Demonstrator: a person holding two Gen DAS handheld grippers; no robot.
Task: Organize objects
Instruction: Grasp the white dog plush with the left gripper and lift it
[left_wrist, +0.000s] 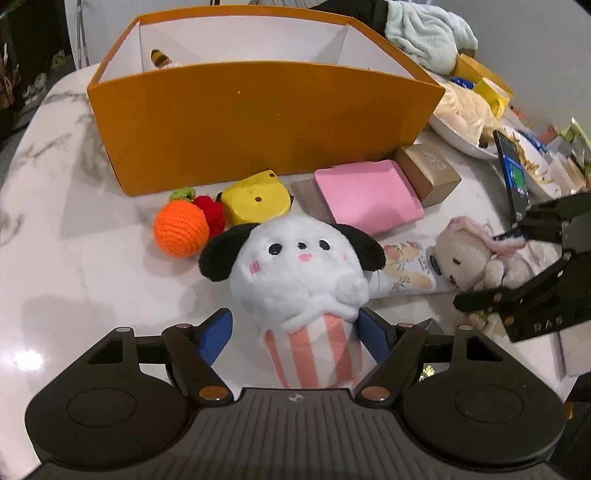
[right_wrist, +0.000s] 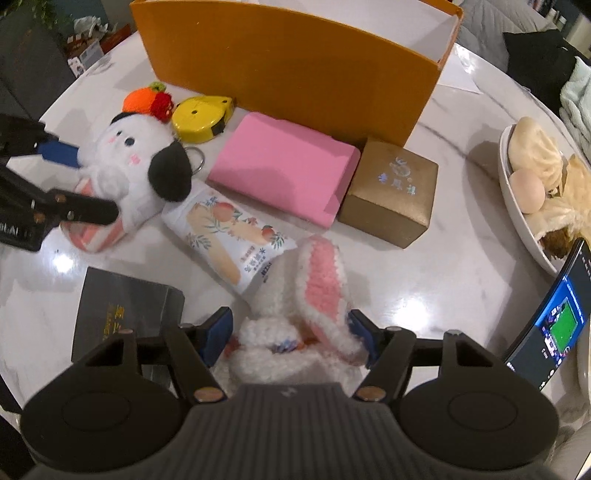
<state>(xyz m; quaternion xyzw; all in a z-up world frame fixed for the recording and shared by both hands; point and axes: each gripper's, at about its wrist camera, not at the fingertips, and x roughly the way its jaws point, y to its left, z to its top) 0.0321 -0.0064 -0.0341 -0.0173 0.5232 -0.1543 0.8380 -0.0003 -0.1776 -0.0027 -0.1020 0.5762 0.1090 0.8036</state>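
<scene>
straddling the dog plush, the left gripper stands wide, untouching; squeeze its striped base squarely, then lift toward the orange box.

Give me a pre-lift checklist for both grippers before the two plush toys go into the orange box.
1. Dog plush between the left gripper fingers: ok, the striped base sits between both blue pads.
2. Left pads pressing on it: cannot tell; the left pad shows a gap.
3. Rabbit plush inside the right gripper: ok, its ear and body lie between the fingers.
4. Right grip firm: cannot tell; the fur hides the contact.
5. Orange box open on top with room: ok, only a small striped toy shows inside.
6. Snack packet free of the rabbit: not ok, the rabbit overlaps its end.
</scene>
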